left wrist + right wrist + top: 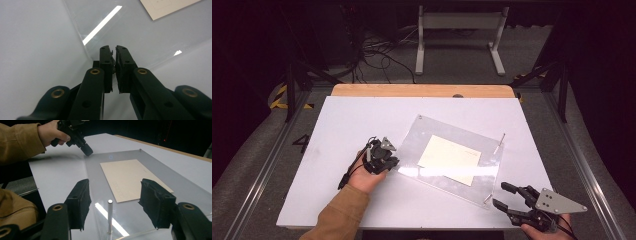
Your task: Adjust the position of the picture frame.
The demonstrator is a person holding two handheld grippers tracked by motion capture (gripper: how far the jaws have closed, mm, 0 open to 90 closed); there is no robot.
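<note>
White board covers a wooden table top, with dark floor, cables and a pale metal stand behind it, and on the board lies a clear acrylic sheet turned at an angle, with a cream card showing flat through its middle. Small metal posts stand upright at the sheet's corners: one at the far right, one at the near right corner, and a stud at the far left corner. These look like standoffs for mounting the card between clear plates, which would explain why the card sits centred and the posts sit out at the corners. The left gripper comes down at the sheet's near left corner, its jaws drawn almost together with just a thin slit between them; in the left gripper view its tips sit right at the sheet's edge, and I cannot tell whether they pinch something small there or merely press on the corner, perhaps to steady the sheet. The right gripper waits just beside the near right post with its jaws held apart; in the right gripper view that post stands between the two pads, neither of which touches it. That spread seems chosen to straddle the post, so closing on it looks like the likely next step, while the other hand keeps the slippery sheet from sliding
</note>
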